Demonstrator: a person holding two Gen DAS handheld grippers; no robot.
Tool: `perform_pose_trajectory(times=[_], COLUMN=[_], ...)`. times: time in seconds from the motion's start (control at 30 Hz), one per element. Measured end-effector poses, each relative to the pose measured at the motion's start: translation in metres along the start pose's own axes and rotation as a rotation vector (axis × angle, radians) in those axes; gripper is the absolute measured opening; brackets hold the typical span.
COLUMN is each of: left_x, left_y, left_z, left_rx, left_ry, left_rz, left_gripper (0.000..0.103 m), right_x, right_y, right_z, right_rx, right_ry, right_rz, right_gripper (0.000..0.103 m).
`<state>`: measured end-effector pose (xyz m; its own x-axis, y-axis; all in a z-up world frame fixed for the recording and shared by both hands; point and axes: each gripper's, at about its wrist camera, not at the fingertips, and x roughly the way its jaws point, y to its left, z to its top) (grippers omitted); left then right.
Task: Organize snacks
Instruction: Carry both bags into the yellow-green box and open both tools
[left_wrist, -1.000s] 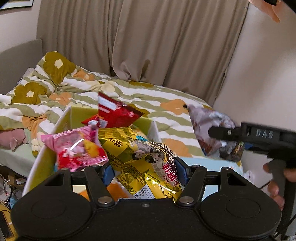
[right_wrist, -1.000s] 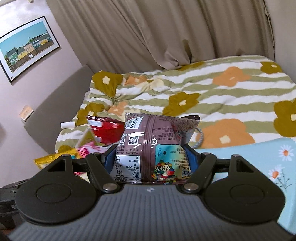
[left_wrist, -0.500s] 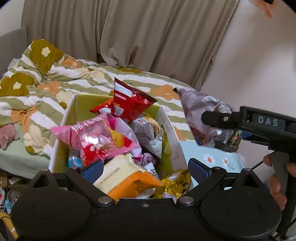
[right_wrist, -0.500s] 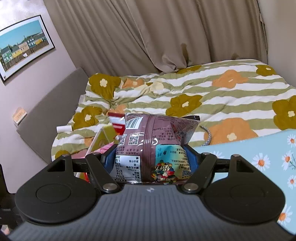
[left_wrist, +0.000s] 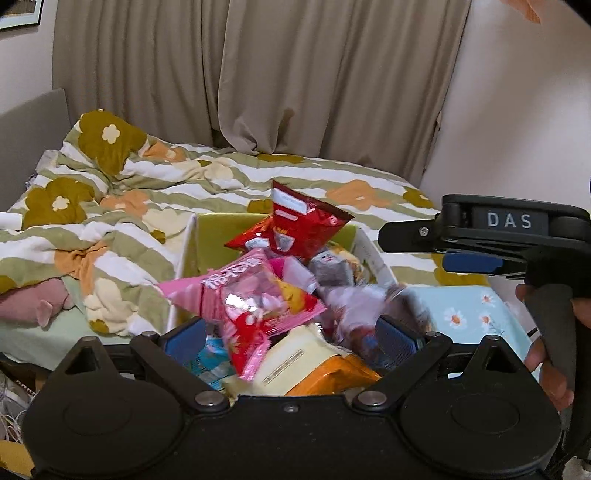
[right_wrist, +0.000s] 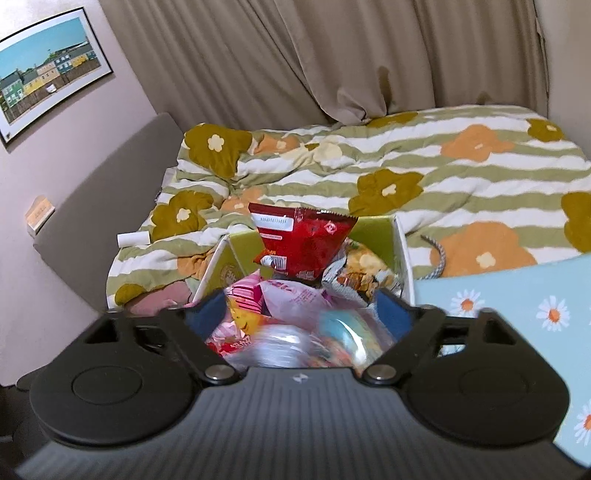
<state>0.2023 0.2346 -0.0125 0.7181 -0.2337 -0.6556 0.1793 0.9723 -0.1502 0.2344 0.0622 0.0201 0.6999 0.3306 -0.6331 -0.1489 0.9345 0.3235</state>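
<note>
The right gripper has just sprung its jaws wide, and the brownish-purple foil snack bag drops, blurred, into the green-lined cardboard box of packets. The left gripper gapes empty too; both deliveries look done.

We see a bed covered by a green-and-white striped flowered quilt. Directly on it rest a white-walled box heaped with snack bags, a light blue daisy-print cloth beside the box, and a small white roll near the headboard.
</note>
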Motion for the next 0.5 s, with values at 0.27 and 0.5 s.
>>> perform_pose_trajectory(times=[0.27, 0.5], left_x=[-0.01, -0.033], left_y=[-0.003, -0.026], left_z=[-0.004, -0.006], left_rx=[-0.001, 0.021], left_ry=[-0.019, -0.073], left_rz=[0.022, 0.066], left_gripper=[0.099, 0.099], right_x=[-0.012, -0.041], right_y=[-0.005, -0.009], right_z=[-0.013, -0.013], right_rx=[0.024, 0.005], right_ry=[-0.006, -0.055], right_rz=[0.008, 0.031], right_gripper=[0.103, 0.103])
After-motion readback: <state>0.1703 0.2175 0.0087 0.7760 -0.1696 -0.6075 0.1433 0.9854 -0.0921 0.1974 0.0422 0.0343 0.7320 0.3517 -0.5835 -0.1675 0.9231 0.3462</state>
